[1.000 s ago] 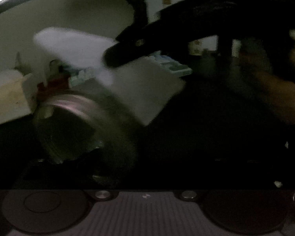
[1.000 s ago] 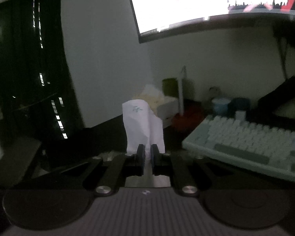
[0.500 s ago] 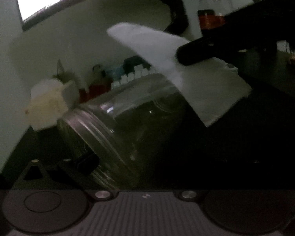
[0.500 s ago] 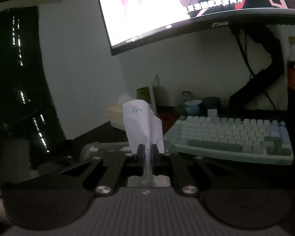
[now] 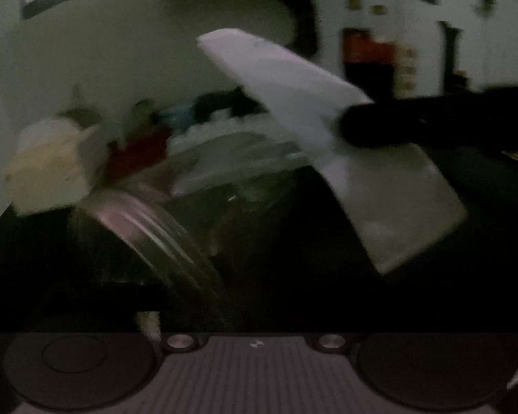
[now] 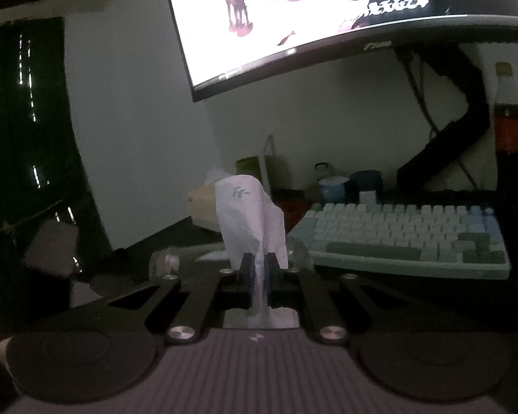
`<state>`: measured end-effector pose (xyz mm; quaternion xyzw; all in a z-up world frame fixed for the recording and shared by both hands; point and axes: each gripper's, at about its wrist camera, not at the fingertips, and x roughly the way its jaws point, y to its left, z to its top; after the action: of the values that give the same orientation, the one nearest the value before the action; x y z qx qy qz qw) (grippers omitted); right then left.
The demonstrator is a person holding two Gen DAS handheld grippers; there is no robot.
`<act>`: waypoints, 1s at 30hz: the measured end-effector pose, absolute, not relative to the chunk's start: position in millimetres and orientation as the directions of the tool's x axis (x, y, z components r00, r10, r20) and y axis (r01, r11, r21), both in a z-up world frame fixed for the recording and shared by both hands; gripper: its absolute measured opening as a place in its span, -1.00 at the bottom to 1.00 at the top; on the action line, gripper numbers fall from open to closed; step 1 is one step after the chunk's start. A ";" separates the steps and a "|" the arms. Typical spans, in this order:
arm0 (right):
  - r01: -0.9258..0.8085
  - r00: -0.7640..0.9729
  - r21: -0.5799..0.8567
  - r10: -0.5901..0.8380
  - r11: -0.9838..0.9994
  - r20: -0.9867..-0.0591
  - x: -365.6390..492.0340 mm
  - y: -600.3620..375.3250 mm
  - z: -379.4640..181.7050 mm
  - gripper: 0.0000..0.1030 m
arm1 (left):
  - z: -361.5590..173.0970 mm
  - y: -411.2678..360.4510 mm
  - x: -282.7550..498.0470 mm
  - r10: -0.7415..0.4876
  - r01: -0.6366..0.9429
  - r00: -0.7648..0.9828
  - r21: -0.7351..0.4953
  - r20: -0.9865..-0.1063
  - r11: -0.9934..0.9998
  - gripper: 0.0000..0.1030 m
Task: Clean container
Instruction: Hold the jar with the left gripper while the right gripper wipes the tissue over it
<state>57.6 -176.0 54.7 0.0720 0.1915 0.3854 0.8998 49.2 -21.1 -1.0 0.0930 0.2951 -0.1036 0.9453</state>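
Observation:
A clear glass jar (image 5: 190,214) with a threaded rim lies tilted between my left gripper's fingers, which are dark and hard to make out; the view is blurred. My right gripper (image 6: 258,276) is shut on a white tissue (image 6: 250,220) that stands up from its pads. In the left wrist view the right gripper (image 5: 348,127) reaches in from the right and holds the tissue (image 5: 328,138) just above the far end of the jar. The jar's faint glass edge (image 6: 164,262) shows low in the right wrist view.
A pale green keyboard (image 6: 407,238) lies on the dark desk under a bright monitor (image 6: 328,10). A tissue box (image 6: 203,207), small cups (image 6: 331,188) and a cola bottle (image 6: 509,127) stand along the wall. A dark monitor arm (image 6: 449,145) rises at right.
The jar has tilted and shifted in the left gripper's view, mouth now lower left. The right gripper with the tissue has moved right and nearer the jar's far end.

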 end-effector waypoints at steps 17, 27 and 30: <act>-0.685 0.613 0.273 0.737 0.675 -0.283 47.9 -176.2 54.6 -0.83 | -3.3 -25.1 52.5 -0.200 0.353 0.764 0.137 -0.613 0.925 0.85; -0.673 0.610 0.293 0.734 0.679 -0.298 55.1 -167.3 46.5 -0.77 | -8.4 -18.4 65.4 -0.211 0.310 0.770 0.064 -0.602 0.949 0.78; -0.705 0.574 0.309 0.769 0.639 -0.282 54.4 -164.0 45.9 -0.77 | -9.0 -16.4 69.4 -0.221 0.318 0.764 0.056 -0.606 0.947 0.79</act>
<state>54.4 -164.0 45.9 0.0812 0.1978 0.4172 0.8833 69.4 -16.4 -9.0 0.0780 0.3116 -0.1438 0.9360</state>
